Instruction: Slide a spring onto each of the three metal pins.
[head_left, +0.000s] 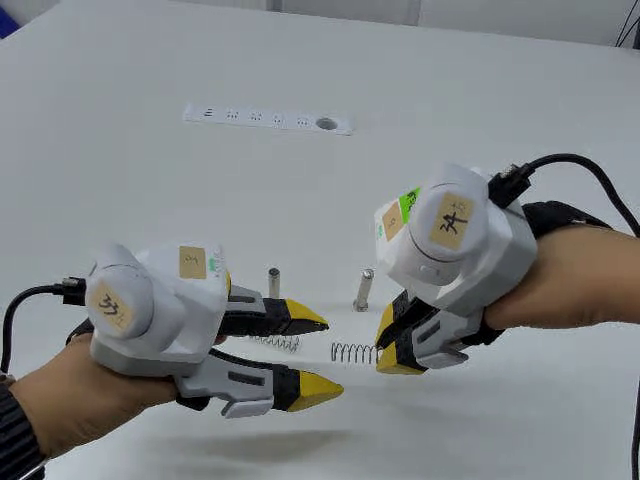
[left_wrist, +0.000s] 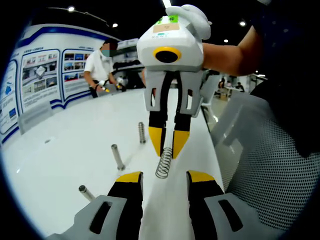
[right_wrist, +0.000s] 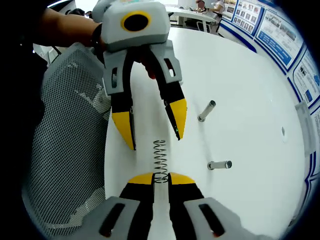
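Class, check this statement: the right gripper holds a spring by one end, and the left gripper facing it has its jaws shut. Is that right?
One detail is wrong. The right gripper does hold the spring by one end, but the left gripper facing it has its jaws open, yellow tips well apart. The right gripper view shows this.

This looks like a showroom-style office or lab hall: a long white table (head_left: 120, 120) with a power strip (head_left: 266, 118) on its top, a mesh-backed office chair (right_wrist: 70, 125), blue-trimmed poster boards (left_wrist: 37, 70) lining the wall, ceiling spotlights (left_wrist: 71, 8) and a person (left_wrist: 102, 67) standing beyond.
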